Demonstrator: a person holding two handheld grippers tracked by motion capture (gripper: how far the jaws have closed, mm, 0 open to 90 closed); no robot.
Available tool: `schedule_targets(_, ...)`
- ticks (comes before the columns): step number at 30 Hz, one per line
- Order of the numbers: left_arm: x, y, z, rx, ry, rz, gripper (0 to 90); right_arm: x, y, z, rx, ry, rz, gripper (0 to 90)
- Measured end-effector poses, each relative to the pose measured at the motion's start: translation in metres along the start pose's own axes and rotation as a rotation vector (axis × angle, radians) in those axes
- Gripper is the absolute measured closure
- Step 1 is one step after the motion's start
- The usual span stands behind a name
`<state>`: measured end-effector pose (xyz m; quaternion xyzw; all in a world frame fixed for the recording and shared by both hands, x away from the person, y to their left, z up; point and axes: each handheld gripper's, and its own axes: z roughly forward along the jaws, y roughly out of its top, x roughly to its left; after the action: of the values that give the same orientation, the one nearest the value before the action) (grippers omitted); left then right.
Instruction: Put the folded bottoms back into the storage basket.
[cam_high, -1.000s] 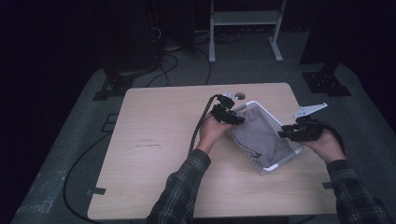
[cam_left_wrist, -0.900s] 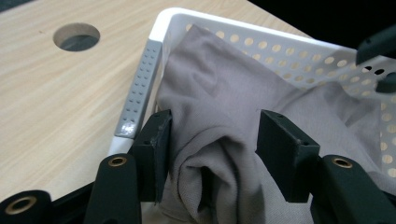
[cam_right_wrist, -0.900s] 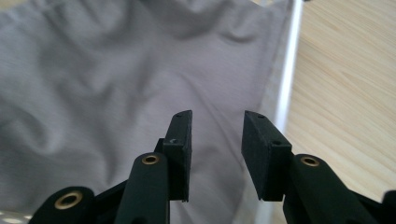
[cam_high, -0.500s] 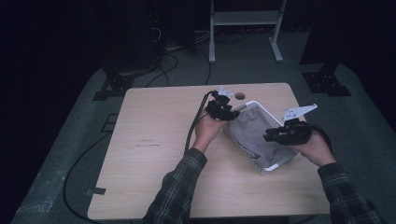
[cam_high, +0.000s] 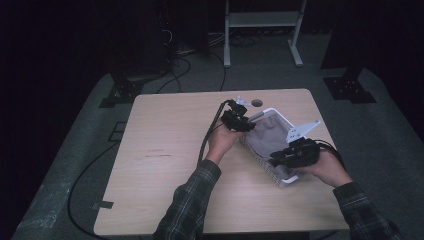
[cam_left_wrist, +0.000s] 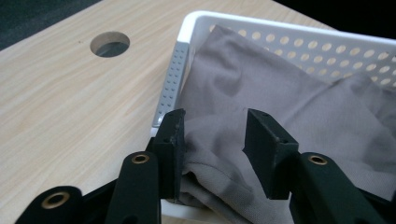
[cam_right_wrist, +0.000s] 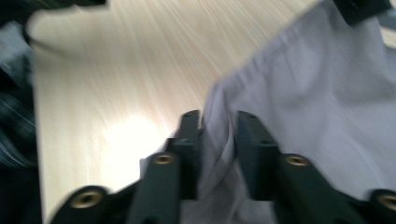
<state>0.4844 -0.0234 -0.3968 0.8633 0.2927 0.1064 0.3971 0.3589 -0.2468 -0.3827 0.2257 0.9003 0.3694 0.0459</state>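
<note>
The grey cloth (cam_left_wrist: 280, 107) lay inside the white perforated basket (cam_left_wrist: 299, 44) on the wooden table (cam_high: 165, 165), with one fold of it standing between the two jaws of the right gripper (cam_right_wrist: 218, 140), which had just been closing and stood narrow around this fold. The left gripper (cam_left_wrist: 212, 140) was at the basket's near corner, its jaws about half open over the cloth, one against the rim. Compared with one second before, the right gripper had come inward over the basket.
</note>
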Motion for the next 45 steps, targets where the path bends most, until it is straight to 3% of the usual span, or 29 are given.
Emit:
schedule_targets(3, 0.000, -0.001, 0.002, 0.008, 0.006, 0.003, 57.1, -0.004, -0.007, 0.001, 0.050, -0.031, 0.000, 84.0)
schedule_targets(9, 0.001, -0.004, 0.009, 0.038, 0.023, 0.014, 58.8, -0.019, -0.023, 0.006, 0.146, -0.090, 0.025, 85.3)
schedule_targets(11, -0.001, -0.004, 0.013, 0.062, 0.043, 0.045, 59.0, -0.022, -0.028, 0.009, 0.167, -0.098, 0.032, 85.4)
schedule_targets(14, -0.007, -0.006, 0.020, 0.093, 0.074, 0.088, 58.2, -0.025, -0.031, 0.007, 0.166, -0.103, 0.038, 85.6)
schedule_targets(17, -0.009, -0.005, 0.021, 0.094, 0.080, 0.100, 56.8, -0.024, -0.030, 0.007, 0.176, -0.108, 0.032, 83.9)
schedule_targets(22, -0.009, -0.001, 0.012, 0.048, 0.057, 0.088, 55.1, -0.027, -0.031, 0.002, 0.120, -0.084, 0.059, 71.9)
schedule_targets(26, -0.007, 0.002, 0.001, 0.001, 0.036, 0.074, 53.5, -0.029, -0.027, -0.011, 0.054, -0.094, 0.080, 59.3)
schedule_targets(31, -0.003, 0.002, -0.015, -0.034, 0.028, 0.072, 53.6, -0.033, -0.026, -0.025, -0.002, -0.116, 0.092, 55.3)
schedule_targets(33, -0.001, 0.002, -0.022, -0.048, 0.037, 0.071, 55.8, -0.035, -0.026, -0.032, -0.028, -0.141, 0.096, 57.5)
schedule_targets(35, 0.003, 0.001, -0.029, -0.059, 0.036, 0.059, 62.3, -0.037, -0.027, -0.040, -0.055, -0.171, 0.110, 65.9)
schedule_targets(40, 0.012, -0.007, -0.041, -0.043, 0.038, 0.048, 90.0, -0.048, -0.034, -0.055, -0.075, -0.257, 0.141, 89.1)
schedule_targets(45, 0.019, -0.023, -0.043, -0.029, 0.057, 0.023, 90.0, -0.065, -0.049, -0.063, -0.069, -0.326, 0.181, 89.4)
